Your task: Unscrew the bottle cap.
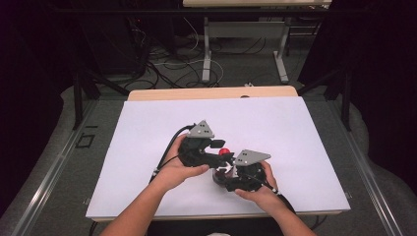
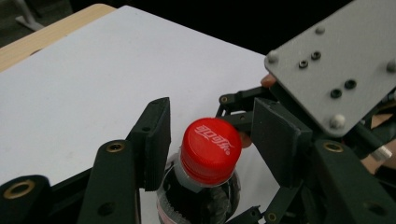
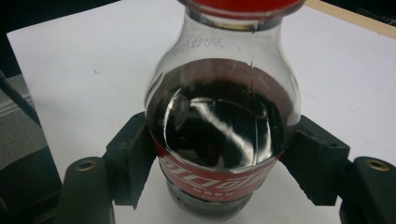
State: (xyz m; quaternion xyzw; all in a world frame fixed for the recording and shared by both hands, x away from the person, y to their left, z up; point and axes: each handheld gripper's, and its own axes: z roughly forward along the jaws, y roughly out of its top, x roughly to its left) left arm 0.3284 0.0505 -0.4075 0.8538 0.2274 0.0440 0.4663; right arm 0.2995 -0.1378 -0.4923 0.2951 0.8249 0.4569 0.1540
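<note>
Between the pads of the right gripper sits the body of a cola bottle, clamped at the level of its red label, one pad on each flank. That low, two-sided hold looks meant to keep the bottle upright on the white table sheet and stop it from turning while the top is worked. Above those pads the dark drink fills the shoulder, and the neck rises toward the top edge of the right gripper view.

Up at the neck, the left gripper straddles the red cap. Its jaws stand a little apart: the near pad lies close against the cap's side, while the far pad shows a clear gap, so nothing is pinched there. Judging from that, the cap is bracketed for a twist, either between grips or about to be taken.

Beyond the far pad lies the grey three-cornered plate of the right gripper, showing how tightly the two tools crowd around one small bottle. From above, the left gripper comes in from the bottle's left and the right gripper from the near side, with the cap peeking out between them.
</note>
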